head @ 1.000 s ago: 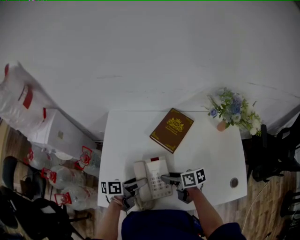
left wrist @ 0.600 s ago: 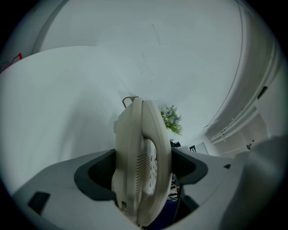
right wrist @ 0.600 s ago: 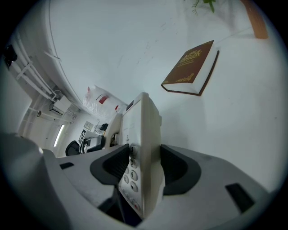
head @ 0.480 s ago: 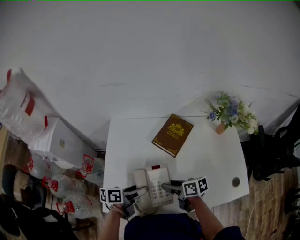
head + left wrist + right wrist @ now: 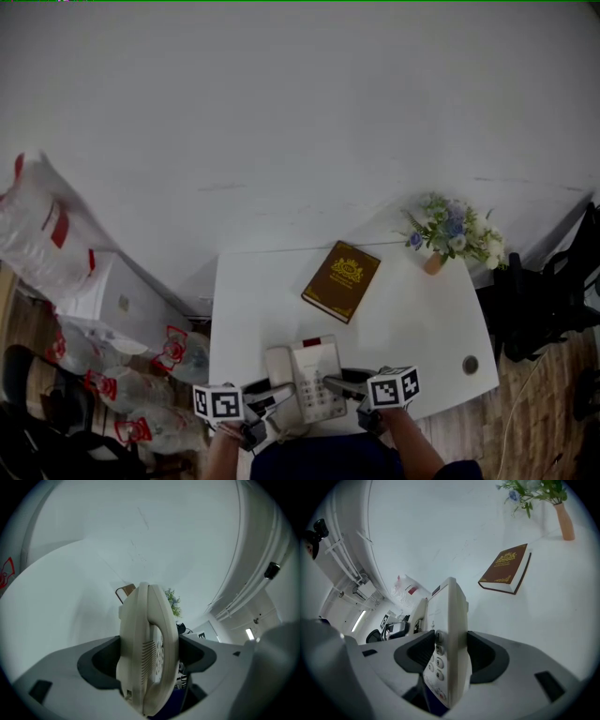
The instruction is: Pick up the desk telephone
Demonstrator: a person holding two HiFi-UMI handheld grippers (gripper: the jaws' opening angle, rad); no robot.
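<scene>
The cream desk telephone (image 5: pixel 305 384) hangs near the white table's front edge, gripped from both sides. My left gripper (image 5: pixel 277 397) is shut on its handset side; in the left gripper view the phone (image 5: pixel 147 648) stands edge-on between the dark pads. My right gripper (image 5: pixel 336 382) is shut on the keypad side, and the right gripper view has the phone body (image 5: pixel 449 644) wedged between its jaws, number keys facing left. Whether the phone's underside touches the table (image 5: pixel 412 319) is hidden.
A brown book (image 5: pixel 341 280) lies behind the phone. A vase of blue and white flowers (image 5: pixel 448 232) stands at the table's far right corner. A round grommet (image 5: pixel 470 365) sits near the right front edge. White boxes and plastic bags (image 5: pixel 103 309) crowd the floor left; a black chair (image 5: pixel 548 300) is right.
Both grippers have risen with the telephone held between them; in the head view the phone and markers have slid toward the bottom edge. The book and flowers stay in place.
</scene>
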